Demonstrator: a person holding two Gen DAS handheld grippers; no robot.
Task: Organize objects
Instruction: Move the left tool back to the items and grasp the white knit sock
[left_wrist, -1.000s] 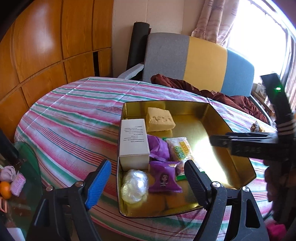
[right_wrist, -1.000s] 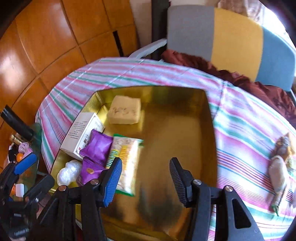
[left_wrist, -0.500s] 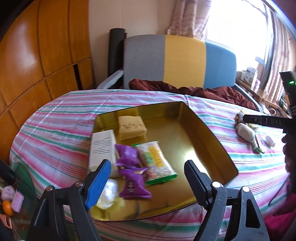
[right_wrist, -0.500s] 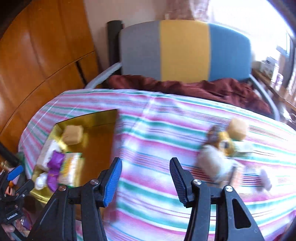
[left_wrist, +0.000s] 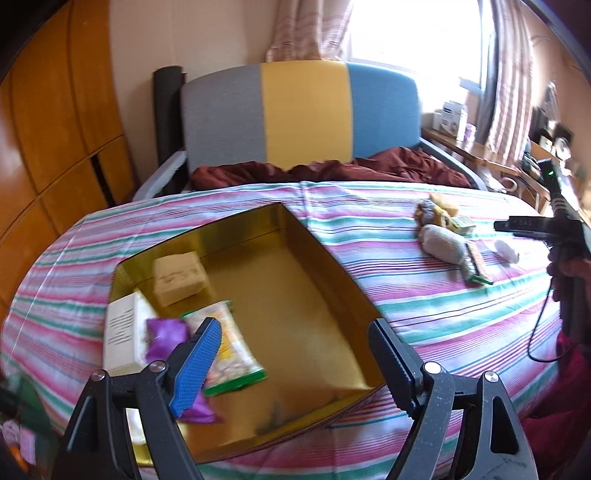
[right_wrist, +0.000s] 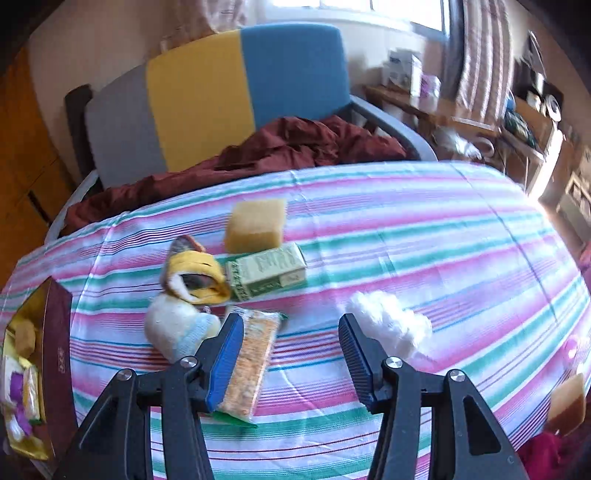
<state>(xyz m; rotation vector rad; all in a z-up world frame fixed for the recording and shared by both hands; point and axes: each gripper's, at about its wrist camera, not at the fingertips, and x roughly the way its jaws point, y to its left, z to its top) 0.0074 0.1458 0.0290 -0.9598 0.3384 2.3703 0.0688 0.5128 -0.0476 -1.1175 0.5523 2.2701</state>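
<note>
Orange-filled clear snack packet (right_wrist: 251, 363) is lying beside the empty, spread-fingered right gripper (right_wrist: 290, 360), risking an off-centre pinch, while the left gripper (left_wrist: 291, 363) is hanging agape and empty over the gold rectangular tin (left_wrist: 325, 254).

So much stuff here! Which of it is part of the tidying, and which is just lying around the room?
Part of the job:
- gold tin, already holding snacks
- green box
- sponge
- snack bar packet
- white wad
- soft toy
- right gripper and left gripper, both open

Just lying about:
- striped armchair
- maroon blanket
- curtains
</note>
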